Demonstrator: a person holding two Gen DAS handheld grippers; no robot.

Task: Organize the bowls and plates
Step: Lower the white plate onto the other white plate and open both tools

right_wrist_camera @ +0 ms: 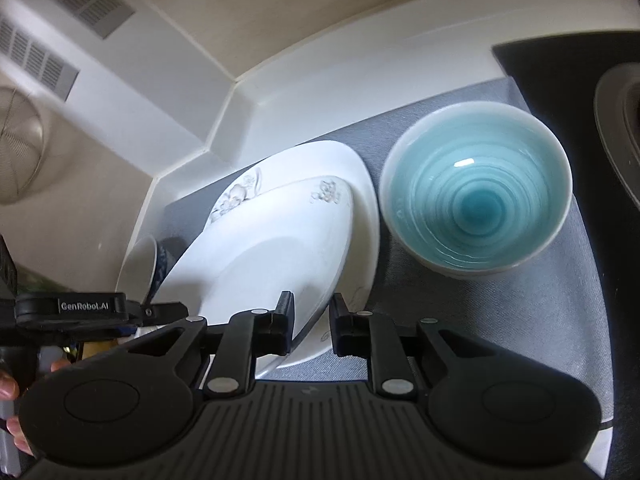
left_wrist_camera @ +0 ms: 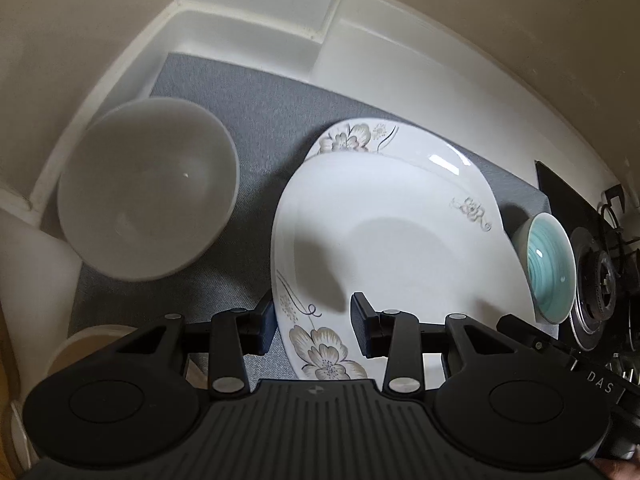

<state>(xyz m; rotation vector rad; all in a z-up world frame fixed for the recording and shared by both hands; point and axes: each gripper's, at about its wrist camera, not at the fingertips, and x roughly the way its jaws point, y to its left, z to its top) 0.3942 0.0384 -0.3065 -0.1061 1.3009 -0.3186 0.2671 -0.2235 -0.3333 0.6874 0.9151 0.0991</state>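
Two floral plates lie stacked on a grey mat (left_wrist_camera: 256,128), the upper plate (left_wrist_camera: 392,248) tilted over the lower plate (left_wrist_camera: 360,136), of which only a flowered strip of rim shows at the far edge in the left wrist view. The left gripper (left_wrist_camera: 314,326) straddles the near rim of the upper plate: one finger sits outside the edge and the other over the plate's face, and whether the pads actually press on the china cannot be told, since the contact falls in shadow. The right gripper (right_wrist_camera: 312,324) has its jaws drawn close together around the near edge of the upper plate (right_wrist_camera: 280,264); the rim passes between the pads and they appear to pinch it. Just beside the plates stands a blue bowl (right_wrist_camera: 476,196), upright on the mat; in the left view it is partly cut off behind the plate's rim. A large white bowl (left_wrist_camera: 148,192) rests near the corner on the other side, blurred. Behind the plates in the right view a small cup (right_wrist_camera: 140,264) is mostly hidden. A dark stove (left_wrist_camera: 592,280) crowds the right edge, hard to make out. The person's fingers (right_wrist_camera: 8,388) show at the lower left corner.
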